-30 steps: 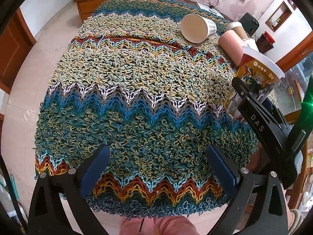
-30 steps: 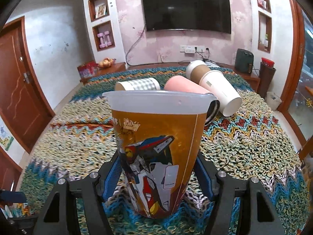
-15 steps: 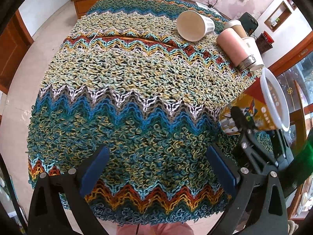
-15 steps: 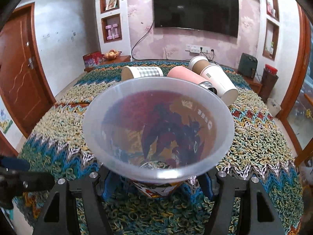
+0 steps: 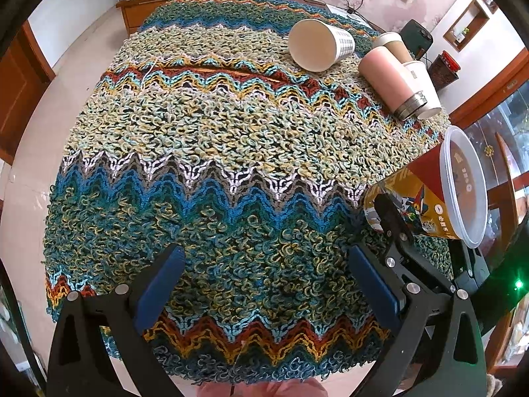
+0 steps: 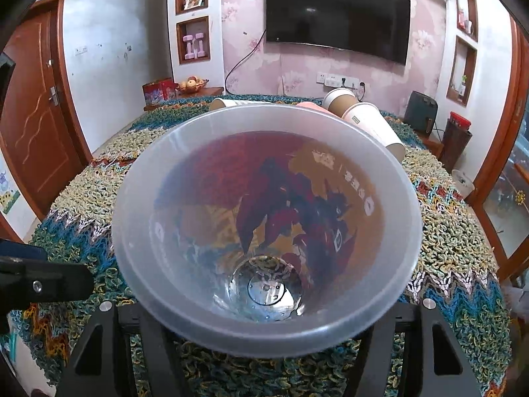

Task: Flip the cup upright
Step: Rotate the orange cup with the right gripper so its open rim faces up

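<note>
In the left wrist view the left gripper [image 5: 264,281] hovers over the crocheted cover of the desk [image 5: 215,139] with jaws wide apart and empty, while at 3 o'clock the right gripper [image 5: 393,231] grips the printed plastic cup [image 5: 426,195] low on its body, tipped on its side, probably partway through a turn. At 1 o'clock lie a checked paper cup [image 5: 319,44], a pink tumbler [image 5: 388,81] and a white paper cup [image 5: 426,89], well apart. In the right wrist view the cup's mouth [image 6: 267,228] faces the lens, hiding the jaws; those cups lie beyond at 12 o'clock.

Home living room, wall television [image 6: 337,16], wooden door [image 6: 33,109], knitted tablecloth [image 5: 215,152]
</note>
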A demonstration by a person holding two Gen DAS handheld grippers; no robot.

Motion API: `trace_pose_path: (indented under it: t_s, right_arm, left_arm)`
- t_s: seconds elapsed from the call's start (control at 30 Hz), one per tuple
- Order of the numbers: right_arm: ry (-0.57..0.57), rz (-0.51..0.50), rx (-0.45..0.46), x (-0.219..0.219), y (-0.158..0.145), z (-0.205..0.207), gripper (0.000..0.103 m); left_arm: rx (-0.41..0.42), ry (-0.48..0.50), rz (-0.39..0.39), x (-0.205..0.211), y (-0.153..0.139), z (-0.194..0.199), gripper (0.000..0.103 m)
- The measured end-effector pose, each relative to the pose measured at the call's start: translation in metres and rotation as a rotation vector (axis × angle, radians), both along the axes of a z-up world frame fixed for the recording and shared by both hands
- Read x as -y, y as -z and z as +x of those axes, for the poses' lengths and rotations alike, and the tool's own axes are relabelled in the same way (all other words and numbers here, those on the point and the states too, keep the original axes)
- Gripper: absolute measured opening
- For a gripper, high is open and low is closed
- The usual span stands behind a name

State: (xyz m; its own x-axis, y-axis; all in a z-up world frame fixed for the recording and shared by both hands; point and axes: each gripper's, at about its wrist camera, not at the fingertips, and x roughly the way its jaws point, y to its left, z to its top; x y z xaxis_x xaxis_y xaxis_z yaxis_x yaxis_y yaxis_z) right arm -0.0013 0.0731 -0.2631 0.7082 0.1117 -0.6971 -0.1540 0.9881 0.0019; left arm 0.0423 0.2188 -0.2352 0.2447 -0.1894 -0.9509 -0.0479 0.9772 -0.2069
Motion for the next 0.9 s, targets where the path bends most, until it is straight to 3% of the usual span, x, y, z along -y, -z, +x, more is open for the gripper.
trace_pose_path:
  t_s: [0.53,0.9]
  right_arm:
    - [0.001,0.003,-0.009,0.007,-0.017,-0.012,0.072]
    - [0.008,0.021,-0.014,0.021,-0.037,-0.043,0.072]
  left_arm:
    - [0.059,0.028,-0.006,0.016,-0.018,-0.005,0.1]
    - [0.132,0.032,0.001,0.023,-0.043,-0.02,0.1]
